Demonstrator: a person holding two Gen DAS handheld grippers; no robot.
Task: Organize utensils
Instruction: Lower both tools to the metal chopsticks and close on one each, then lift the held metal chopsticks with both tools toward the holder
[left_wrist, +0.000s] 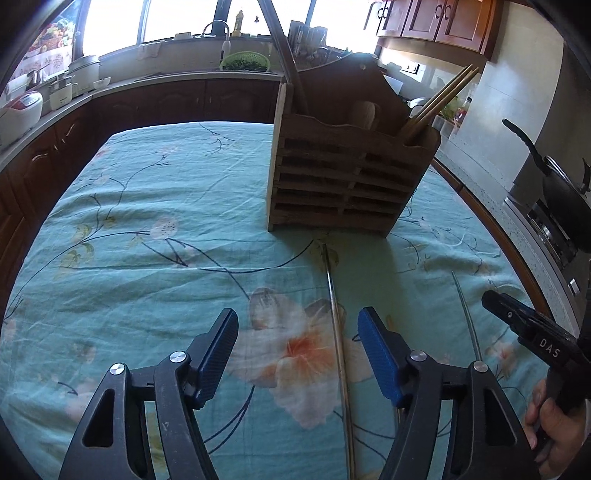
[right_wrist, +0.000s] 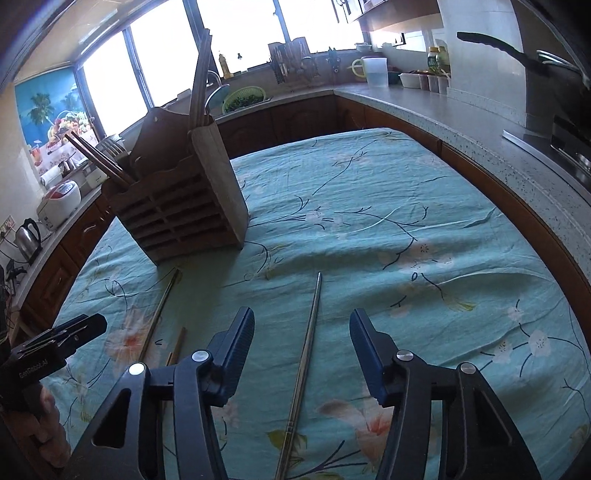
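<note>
A wooden utensil holder (left_wrist: 351, 177) stands on the floral tablecloth (left_wrist: 147, 221), with wooden chopsticks (left_wrist: 443, 96) leaning out of its right compartment. In the left wrist view a metal chopstick (left_wrist: 338, 332) lies flat between the fingers of my left gripper (left_wrist: 298, 317), nearer the right pad, with a gap on both sides. A second metal chopstick (left_wrist: 467, 317) lies further right. In the right wrist view that chopstick (right_wrist: 306, 354) lies between the untouching pads of my right gripper (right_wrist: 302, 314). The holder (right_wrist: 181, 206) is at upper left, and more chopsticks (right_wrist: 159, 314) lie left.
Counters wrap round the table: a rice cooker (right_wrist: 59, 203) and kettle (right_wrist: 27, 236) on the left, a green basket (right_wrist: 243, 99) by the sink, a jug (right_wrist: 375, 72), and a black wok (left_wrist: 561, 199) on the stove at right. A hand (left_wrist: 550, 417) holds the right gripper.
</note>
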